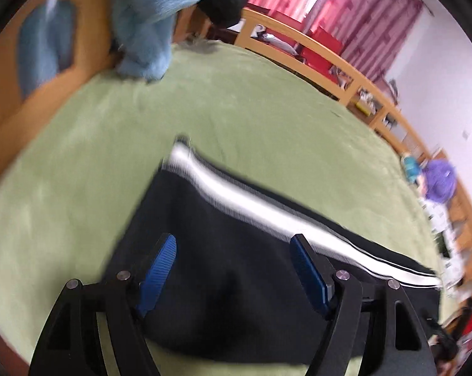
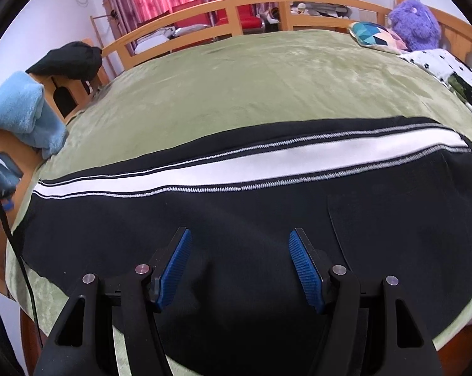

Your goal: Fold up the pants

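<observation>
Black pants [image 2: 236, 219] with a white side stripe [image 2: 236, 166] lie flat on a green bed cover [image 2: 251, 78], running left to right. They also show in the left wrist view [image 1: 229, 250], blurred by motion. My left gripper [image 1: 234, 244] is open and empty, hovering over one end of the pants. My right gripper [image 2: 239, 244] is open and empty, just above the black cloth near its middle.
A wooden bed rail [image 2: 236, 9] runs along the far side. A blue fluffy blanket [image 2: 19, 112] and a black garment [image 2: 70, 59] hang on the footboard at left. A purple plush toy [image 2: 414, 25] and a patterned pillow [image 2: 374, 36] lie at far right.
</observation>
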The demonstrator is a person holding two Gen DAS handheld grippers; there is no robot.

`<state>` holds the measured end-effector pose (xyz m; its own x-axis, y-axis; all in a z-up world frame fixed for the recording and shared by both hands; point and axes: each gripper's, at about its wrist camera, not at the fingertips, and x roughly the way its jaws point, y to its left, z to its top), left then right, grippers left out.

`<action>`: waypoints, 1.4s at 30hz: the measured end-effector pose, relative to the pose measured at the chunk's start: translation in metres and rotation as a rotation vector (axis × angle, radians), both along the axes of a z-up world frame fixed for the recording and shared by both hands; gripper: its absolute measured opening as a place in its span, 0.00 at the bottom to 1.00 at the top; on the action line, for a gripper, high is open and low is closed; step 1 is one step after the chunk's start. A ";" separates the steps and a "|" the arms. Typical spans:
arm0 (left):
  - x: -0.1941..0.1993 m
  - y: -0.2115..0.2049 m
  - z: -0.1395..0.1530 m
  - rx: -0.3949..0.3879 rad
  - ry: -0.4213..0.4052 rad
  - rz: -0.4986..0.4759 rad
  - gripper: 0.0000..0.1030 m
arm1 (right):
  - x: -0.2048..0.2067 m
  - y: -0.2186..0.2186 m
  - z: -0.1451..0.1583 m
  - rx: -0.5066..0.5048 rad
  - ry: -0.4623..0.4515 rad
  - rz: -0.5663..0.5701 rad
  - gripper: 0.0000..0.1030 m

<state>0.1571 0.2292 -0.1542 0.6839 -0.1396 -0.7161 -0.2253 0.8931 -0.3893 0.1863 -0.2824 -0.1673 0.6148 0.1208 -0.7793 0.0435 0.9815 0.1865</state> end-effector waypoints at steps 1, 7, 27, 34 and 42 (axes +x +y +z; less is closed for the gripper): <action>-0.018 0.000 -0.007 -0.030 -0.010 0.017 0.70 | -0.004 0.000 0.000 -0.003 0.001 0.000 0.63; -0.067 0.015 -0.050 -0.140 0.009 0.131 0.70 | -0.023 0.000 0.000 -0.023 0.015 0.020 0.63; -0.038 0.083 -0.065 -0.278 -0.101 0.331 0.09 | -0.005 0.029 -0.002 -0.018 0.049 0.019 0.63; -0.029 0.081 -0.079 -0.150 0.045 0.311 0.11 | -0.023 0.016 0.008 -0.031 0.033 -0.016 0.63; -0.049 0.071 -0.068 -0.115 0.123 0.261 0.55 | -0.039 -0.005 -0.015 -0.034 0.100 -0.047 0.63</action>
<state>0.1083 0.3003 -0.2217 0.6164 -0.0555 -0.7855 -0.4930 0.7507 -0.4398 0.1471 -0.2870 -0.1825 0.5382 0.0661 -0.8402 0.1067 0.9836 0.1457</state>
